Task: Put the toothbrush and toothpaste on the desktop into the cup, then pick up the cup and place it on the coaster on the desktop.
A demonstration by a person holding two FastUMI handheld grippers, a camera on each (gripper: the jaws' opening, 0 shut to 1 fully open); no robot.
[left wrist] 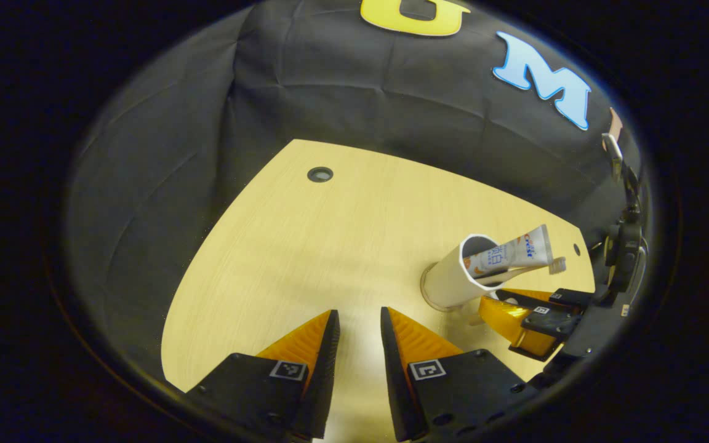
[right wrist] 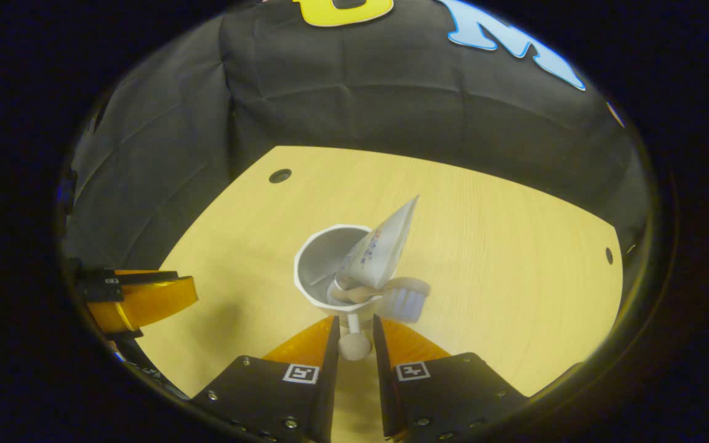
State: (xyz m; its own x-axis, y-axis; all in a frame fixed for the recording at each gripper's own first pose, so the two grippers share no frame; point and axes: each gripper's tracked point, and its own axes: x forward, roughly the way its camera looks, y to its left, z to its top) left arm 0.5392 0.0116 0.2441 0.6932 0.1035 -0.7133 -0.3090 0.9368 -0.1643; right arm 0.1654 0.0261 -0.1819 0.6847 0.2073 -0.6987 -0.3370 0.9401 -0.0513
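Right tool [right wrist: 354, 335] grips cup [right wrist: 324, 271] holding toothpaste [right wrist: 379, 246], toothbrush [right wrist: 404, 298].

Black screw-studded gripper bodies [left wrist: 360, 344], seemingly square-tagged.

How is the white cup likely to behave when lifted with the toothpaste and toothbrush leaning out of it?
The cup looks tall and narrow, so probably tippy. The toothpaste and toothbrush both lean over one side of the rim, likely shifting weight that way. Its smooth wall may slip between the right gripper fingers, which straddle its base.
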